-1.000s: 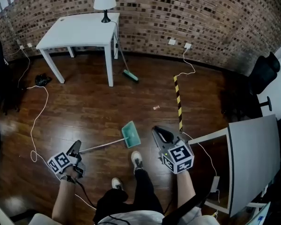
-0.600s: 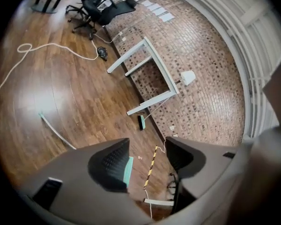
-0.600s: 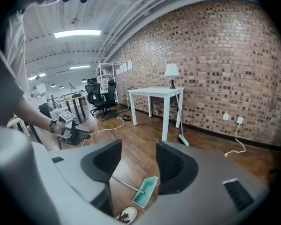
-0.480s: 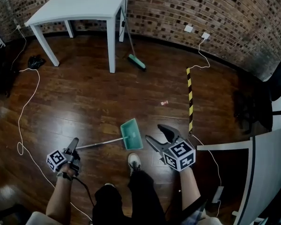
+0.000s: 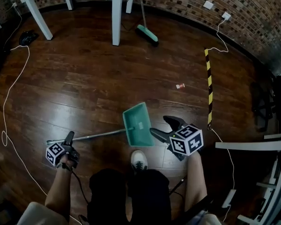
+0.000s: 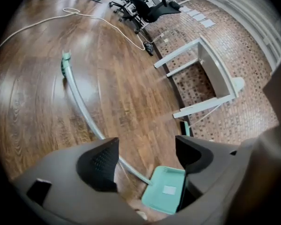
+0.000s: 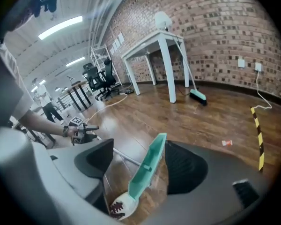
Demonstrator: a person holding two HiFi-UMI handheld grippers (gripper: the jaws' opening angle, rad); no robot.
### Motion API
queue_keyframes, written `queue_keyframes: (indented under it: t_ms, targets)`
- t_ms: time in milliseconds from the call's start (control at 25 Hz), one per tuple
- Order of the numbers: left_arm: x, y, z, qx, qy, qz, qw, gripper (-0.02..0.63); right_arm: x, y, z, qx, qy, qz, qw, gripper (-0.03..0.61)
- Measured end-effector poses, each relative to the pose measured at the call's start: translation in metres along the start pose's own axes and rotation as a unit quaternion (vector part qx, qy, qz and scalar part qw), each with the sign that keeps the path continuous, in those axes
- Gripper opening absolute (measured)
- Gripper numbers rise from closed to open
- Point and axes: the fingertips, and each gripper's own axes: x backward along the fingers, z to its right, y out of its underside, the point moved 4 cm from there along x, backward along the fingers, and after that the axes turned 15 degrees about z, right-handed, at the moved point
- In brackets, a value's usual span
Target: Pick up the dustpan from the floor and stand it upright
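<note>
The teal dustpan (image 5: 137, 124) lies flat on the wooden floor, its long grey handle (image 5: 84, 136) running left. My left gripper (image 5: 69, 136) is low beside the handle's far end. Its jaws are opening, and the handle (image 6: 84, 111) and pan (image 6: 164, 196) show on the floor beyond them, not pressed. My right gripper (image 5: 162, 125) hovers just right of the pan, its jaws also opening. In the right gripper view the pan (image 7: 147, 168) is seen edge-on between the jaws (image 7: 140, 165), untouched by the pads.
A broom (image 5: 147, 32) leans by the white table's leg (image 5: 117, 13) at the far wall. A white cable (image 5: 9, 88) trails at the left. Yellow-black tape (image 5: 209, 88) and a small scrap (image 5: 180, 86) lie to the right. A white desk frame (image 5: 253, 145) stands at the right, and my shoe (image 5: 139, 159) is near the pan.
Both grippers have dropped toward the floor and their jaws have spread wide. The view has tilted down, so the dustpan now lies close between the two hands.
</note>
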Motion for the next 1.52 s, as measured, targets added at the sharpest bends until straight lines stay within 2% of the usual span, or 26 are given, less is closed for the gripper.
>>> queue_keyframes:
  t_ms: [120, 240, 440, 600, 720, 840, 880, 920, 960, 1000, 1040, 1160, 1320, 1440, 1520]
  targets:
    - [-0.03, 0.014, -0.055, 0.006, -0.036, 0.025, 0.999, 0.386, -0.022, 0.05, 0.017, -0.013, -0.016, -0.047, 0.999, 0.353]
    - [-0.047, 0.021, -0.082, 0.022, -0.039, 0.045, 0.9979, 0.389, -0.037, 0.079, 0.029, -0.026, -0.024, -0.065, 0.997, 0.353]
    - [-0.051, 0.033, -0.1, 0.044, -0.049, 0.044, 0.9968, 0.388, -0.048, 0.099, 0.038, -0.042, -0.026, -0.071, 0.996, 0.353]
    - [-0.056, 0.022, -0.107, 0.033, -0.054, 0.059, 0.9962, 0.389, -0.062, 0.112, 0.029, -0.067, -0.044, -0.078, 0.994, 0.353]
    - [-0.069, 0.017, -0.105, 0.017, -0.039, 0.078, 0.996, 0.389, -0.068, 0.126, 0.031, -0.061, -0.038, -0.09, 0.993, 0.351]
    - [-0.074, 0.017, -0.105, 0.015, -0.026, 0.097, 0.9949, 0.39, -0.073, 0.135, 0.029, -0.077, -0.041, -0.087, 0.992, 0.351]
    - [-0.074, 0.016, -0.106, 0.012, -0.024, 0.104, 0.9942, 0.389, -0.074, 0.138, 0.028, -0.079, -0.041, -0.086, 0.992, 0.326]
    - [-0.073, 0.016, -0.107, 0.008, -0.027, 0.112, 0.9934, 0.372, -0.074, 0.14, 0.029, -0.079, -0.035, -0.086, 0.993, 0.275]
    - [-0.072, 0.017, -0.108, 0.005, -0.033, 0.118, 0.9925, 0.309, -0.073, 0.142, 0.032, -0.077, -0.024, -0.086, 0.993, 0.149]
    - [-0.071, 0.019, -0.11, 0.006, -0.042, 0.124, 0.9914, 0.193, -0.072, 0.142, 0.034, -0.076, -0.011, -0.085, 0.993, 0.067]
    - [-0.069, 0.021, -0.112, 0.012, -0.047, 0.129, 0.9904, 0.155, -0.071, 0.142, 0.036, -0.078, 0.0, -0.084, 0.993, 0.064]
    - [-0.066, 0.02, -0.114, 0.03, -0.039, 0.142, 0.9886, 0.143, -0.071, 0.143, 0.036, -0.082, 0.013, -0.088, 0.993, 0.064]
    - [-0.067, 0.017, -0.108, 0.028, -0.021, 0.137, 0.99, 0.14, -0.069, 0.143, 0.038, -0.078, 0.022, -0.087, 0.993, 0.061]
    - [-0.064, 0.009, -0.092, 0.015, 0.008, 0.146, 0.9891, 0.137, -0.068, 0.144, 0.041, -0.077, 0.033, -0.079, 0.993, 0.06]
    - [-0.063, 0.002, -0.076, 0.002, 0.036, 0.163, 0.986, 0.132, -0.066, 0.145, 0.044, -0.059, 0.043, -0.081, 0.994, 0.06]
